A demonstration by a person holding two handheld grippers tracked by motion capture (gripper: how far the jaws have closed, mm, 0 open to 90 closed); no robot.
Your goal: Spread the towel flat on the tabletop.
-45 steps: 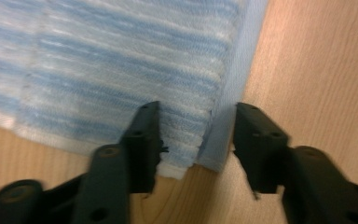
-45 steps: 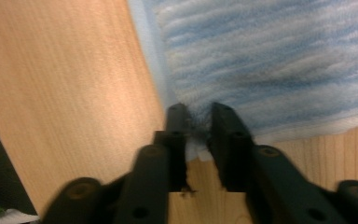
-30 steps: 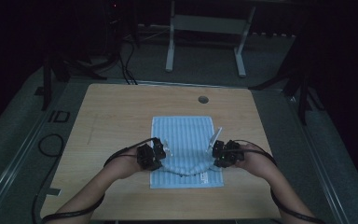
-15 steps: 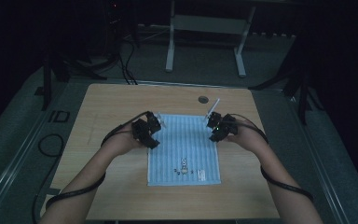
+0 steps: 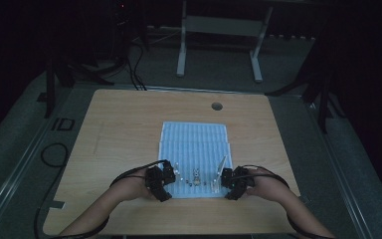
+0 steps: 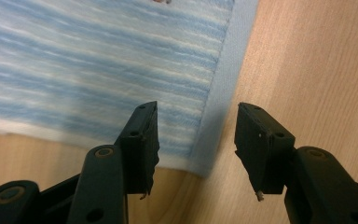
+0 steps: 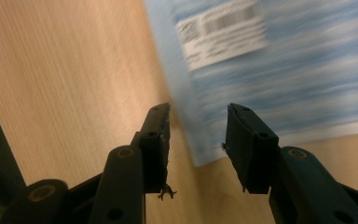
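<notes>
Both my grippers sit at the near corners of the blue striped cloth (image 5: 194, 149), which lies flat mid-table with its near edge close to the table's front edge. Left gripper (image 5: 165, 175) is over the cloth's near-left corner; its jaws have just been opening and now stand partly apart, nothing pinched. In the left gripper view the corner (image 6: 200, 163) lies in the gap between the jaws, pads clear of it. Right gripper (image 5: 227, 183) is over the near-right corner; its jaws have also just been opening, same half-wide gap, and the corner (image 7: 200, 156) lies loose between them. White barcode label (image 7: 221, 32) sits on the cloth close to that side edge.

Room: bare wooden table (image 5: 119, 129) wide open left, right and beyond the cloth; round cable hole (image 5: 217, 106) near the far edge, well apart from the cloth. Little table left in front of my hands.

Count: one cloth, one label, two grippers, a few small items (image 5: 197, 175) on the cloth between the grippers, too small to identify.
</notes>
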